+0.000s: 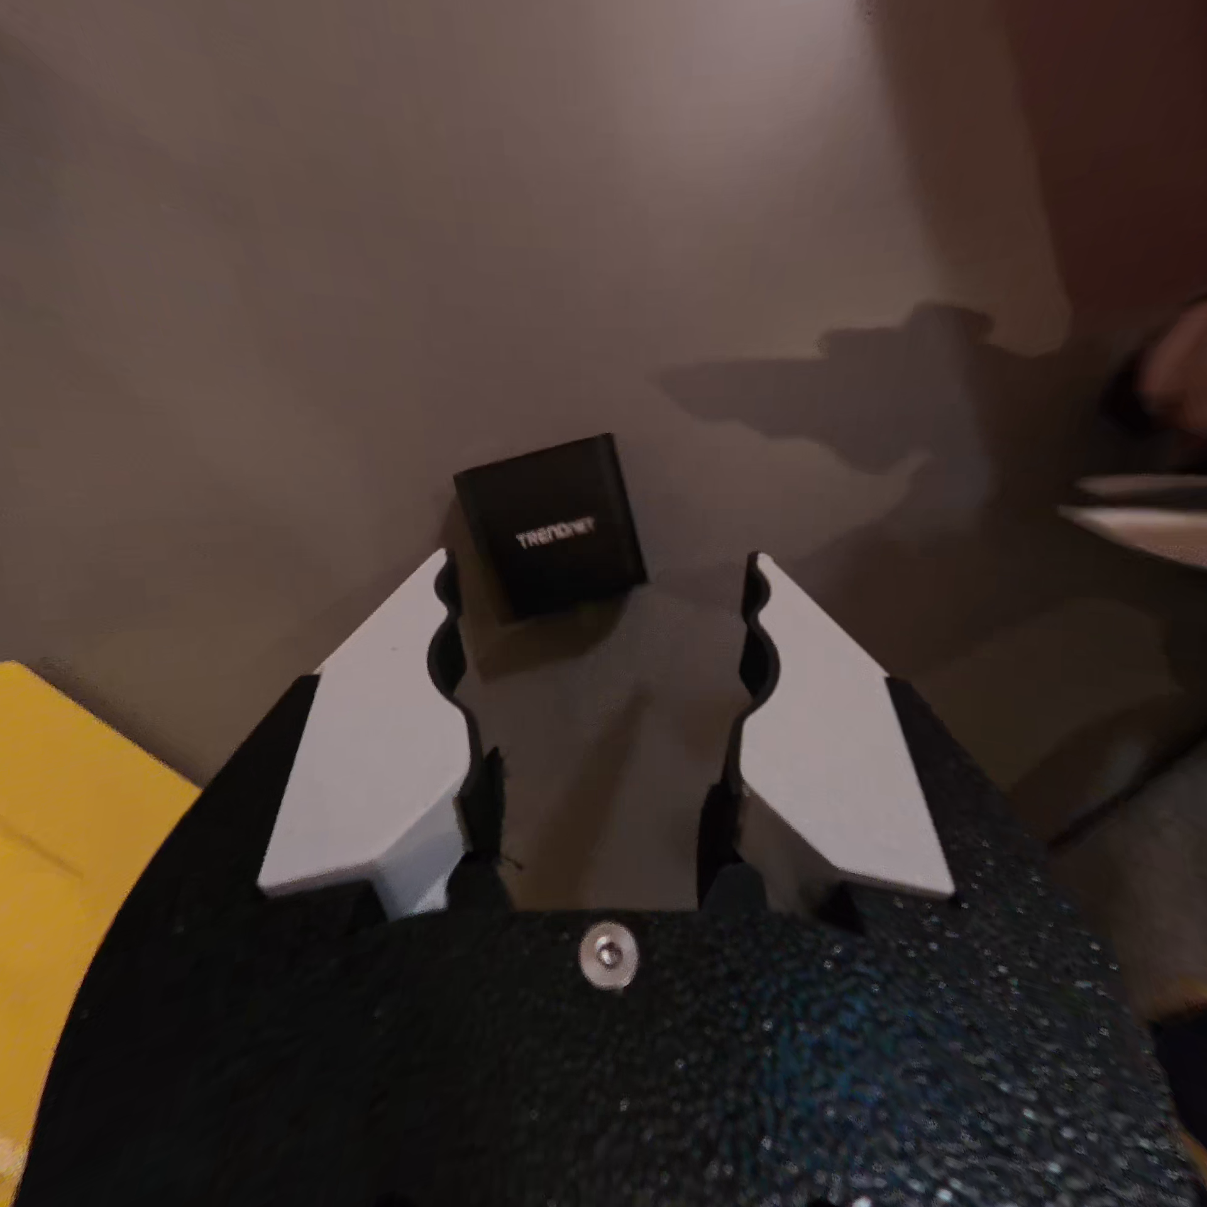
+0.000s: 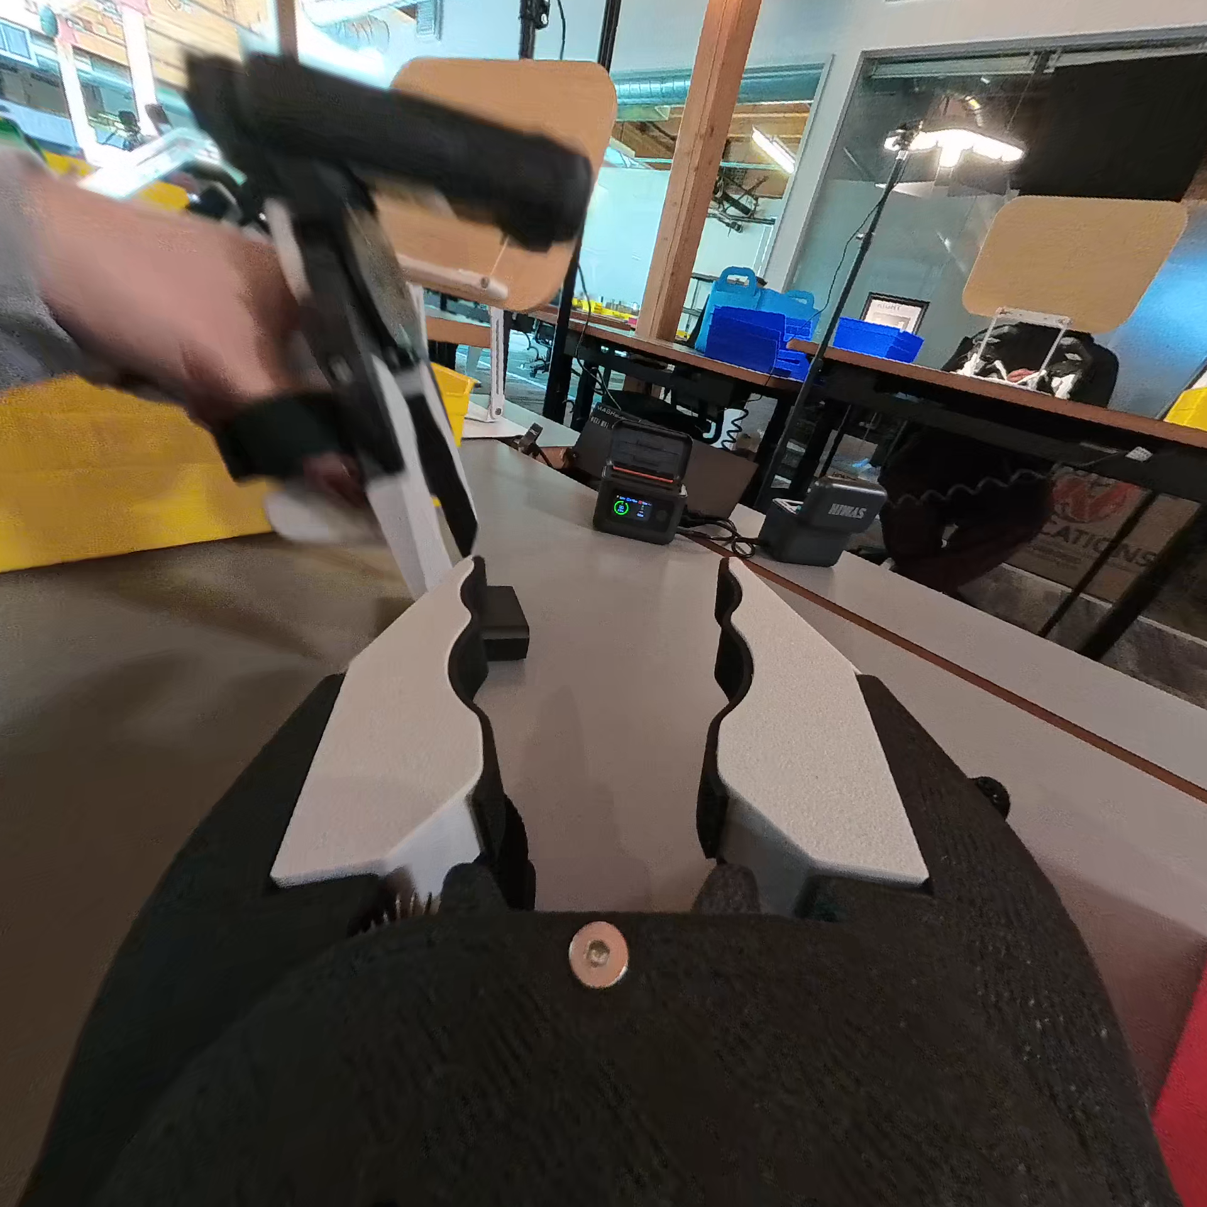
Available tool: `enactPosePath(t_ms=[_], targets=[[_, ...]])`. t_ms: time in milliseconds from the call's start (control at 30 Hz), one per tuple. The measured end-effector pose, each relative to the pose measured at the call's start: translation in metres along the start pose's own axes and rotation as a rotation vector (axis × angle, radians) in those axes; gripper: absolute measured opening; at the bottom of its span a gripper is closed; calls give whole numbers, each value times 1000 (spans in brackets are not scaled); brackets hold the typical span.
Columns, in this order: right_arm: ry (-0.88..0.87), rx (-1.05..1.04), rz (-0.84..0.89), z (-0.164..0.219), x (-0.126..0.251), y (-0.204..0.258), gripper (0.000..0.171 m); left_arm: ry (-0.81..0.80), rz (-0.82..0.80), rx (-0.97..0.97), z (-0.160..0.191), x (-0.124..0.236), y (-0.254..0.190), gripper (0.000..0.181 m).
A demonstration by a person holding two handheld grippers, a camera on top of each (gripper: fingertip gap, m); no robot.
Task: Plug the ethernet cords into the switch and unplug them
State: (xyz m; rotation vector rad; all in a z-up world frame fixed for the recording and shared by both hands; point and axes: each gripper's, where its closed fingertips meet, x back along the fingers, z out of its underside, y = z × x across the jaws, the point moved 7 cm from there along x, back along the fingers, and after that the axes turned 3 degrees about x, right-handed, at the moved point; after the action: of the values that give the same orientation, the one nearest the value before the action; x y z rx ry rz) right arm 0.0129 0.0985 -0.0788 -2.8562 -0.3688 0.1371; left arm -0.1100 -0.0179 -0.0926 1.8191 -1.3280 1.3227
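Switch (image 1: 548,528), small and black, lies flat on the grey table (image 1: 326,326) as my left gripper (image 1: 597,568) hangs above it, spread and empty; my right gripper (image 2: 597,575), also spread, holds nothing nearby.

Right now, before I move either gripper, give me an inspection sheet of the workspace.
Surface: grey table, mostly bare.
Job's things: black switch flat on the table, nothing plugged in that shows; ethernet cords not seen.
Clutter: yellow bin at left; two small black devices at the far edge.
Grippers: left gripper open, above the switch; right gripper open, empty, low over the table.
Cables: thin black lead between the far devices.
Surroundings: tables with blue bins, a wooden post, glass walls.
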Motion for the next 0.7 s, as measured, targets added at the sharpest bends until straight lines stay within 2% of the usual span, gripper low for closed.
enactPosePath(t_ms=[33, 133, 233, 333, 433, 533, 633, 700], targets=[[-1, -1, 1, 0, 0, 0, 69, -38, 28, -1, 2, 19, -3, 85], [-2, -9, -4, 0, 0, 1, 69, -165, 26, -19, 14, 92, 11, 79], [-13, -21, -16, -2, 1, 2, 69, -236, -114, -24, 36, 161, 55, 72], [-16, -24, -27, -3, -1, 4, 69, -235, -229, -48, 64, 205, 99, 66], [-14, -21, -32, -3, -1, 6, 69, -146, -260, -149, 98, 210, 125, 71], [-13, -24, -29, -3, -1, 5, 69, -22, -305, -203, 127, 193, 146, 60], [-11, -30, -25, -2, -1, 5, 69, -2, -361, -244, 137, 176, 159, 49], [-7, -29, -27, -2, -1, 5, 69, -30, -309, -233, 134, 166, 161, 45]])
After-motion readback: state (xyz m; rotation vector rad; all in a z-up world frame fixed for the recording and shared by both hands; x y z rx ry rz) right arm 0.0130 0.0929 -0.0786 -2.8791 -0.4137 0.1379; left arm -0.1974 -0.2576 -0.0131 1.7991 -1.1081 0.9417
